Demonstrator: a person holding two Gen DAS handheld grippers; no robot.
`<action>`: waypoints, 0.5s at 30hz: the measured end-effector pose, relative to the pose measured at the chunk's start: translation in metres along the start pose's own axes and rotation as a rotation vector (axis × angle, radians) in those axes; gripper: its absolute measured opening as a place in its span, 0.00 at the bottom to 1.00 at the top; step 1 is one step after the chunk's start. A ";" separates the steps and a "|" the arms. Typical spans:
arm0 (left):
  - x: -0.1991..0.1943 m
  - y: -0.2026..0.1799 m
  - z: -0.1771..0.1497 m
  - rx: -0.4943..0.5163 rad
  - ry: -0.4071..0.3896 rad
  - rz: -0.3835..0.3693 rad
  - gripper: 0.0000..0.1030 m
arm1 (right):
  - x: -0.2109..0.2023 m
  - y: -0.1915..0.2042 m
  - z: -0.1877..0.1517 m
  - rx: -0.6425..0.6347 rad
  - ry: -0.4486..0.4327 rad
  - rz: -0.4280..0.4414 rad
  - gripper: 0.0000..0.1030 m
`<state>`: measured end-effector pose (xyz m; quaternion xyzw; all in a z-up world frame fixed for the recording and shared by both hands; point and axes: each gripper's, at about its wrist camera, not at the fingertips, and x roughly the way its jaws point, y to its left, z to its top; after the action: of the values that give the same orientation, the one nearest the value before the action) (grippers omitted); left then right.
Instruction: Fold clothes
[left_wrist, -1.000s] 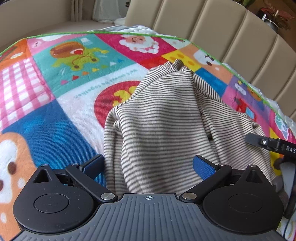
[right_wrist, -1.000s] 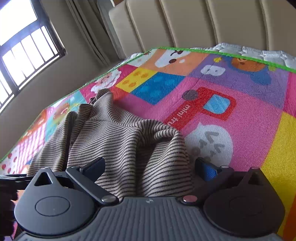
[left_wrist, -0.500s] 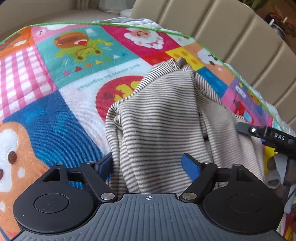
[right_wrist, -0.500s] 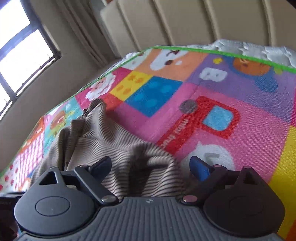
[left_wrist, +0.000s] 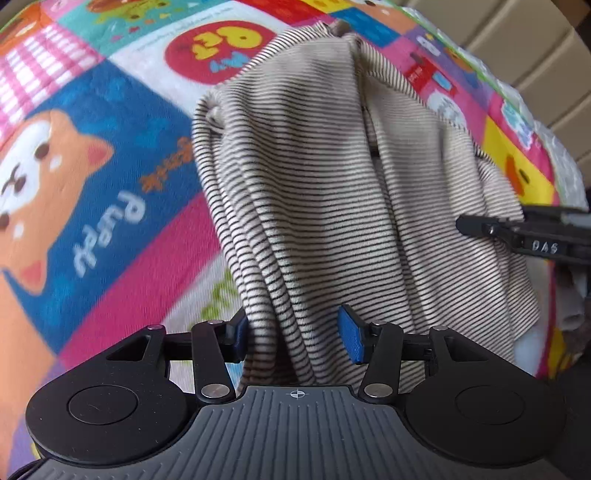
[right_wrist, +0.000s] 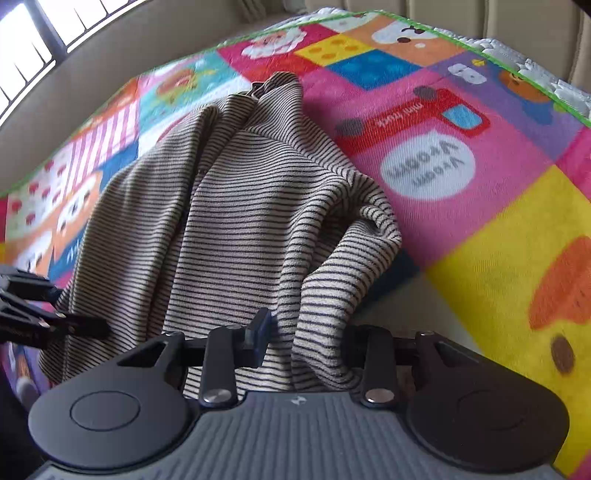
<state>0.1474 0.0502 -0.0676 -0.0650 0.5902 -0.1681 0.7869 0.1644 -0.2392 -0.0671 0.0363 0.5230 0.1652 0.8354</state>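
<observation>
The striped garment (left_wrist: 332, 192) lies bunched on the colourful cartoon blanket (left_wrist: 110, 206) spread over a bed. The left gripper (left_wrist: 293, 330) has a fold of its near edge between blue-padded fingers (left_wrist: 351, 334), which look clamped on it. The right gripper (right_wrist: 306, 339) seems to pinch another fold, its far finger hidden by cloth. A padded headboard (right_wrist: 517, 18) stands behind

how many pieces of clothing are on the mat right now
1: a striped top, bunched on the colourful mat, near edge between the fingers of the left gripper and right gripper. Anything beneath is hidden.
</observation>
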 end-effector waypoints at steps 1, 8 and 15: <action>-0.005 0.001 -0.001 -0.015 -0.008 -0.016 0.51 | -0.008 -0.002 0.000 0.036 -0.027 -0.011 0.33; -0.037 0.010 -0.009 -0.122 -0.061 -0.127 0.71 | -0.064 -0.014 0.008 0.355 -0.335 0.053 0.56; -0.076 0.019 -0.029 -0.199 -0.154 -0.209 0.70 | -0.042 0.000 -0.005 0.314 -0.254 0.102 0.65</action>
<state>0.1044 0.0970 -0.0131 -0.2163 0.5318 -0.1845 0.7977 0.1429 -0.2526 -0.0331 0.2133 0.4303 0.1178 0.8692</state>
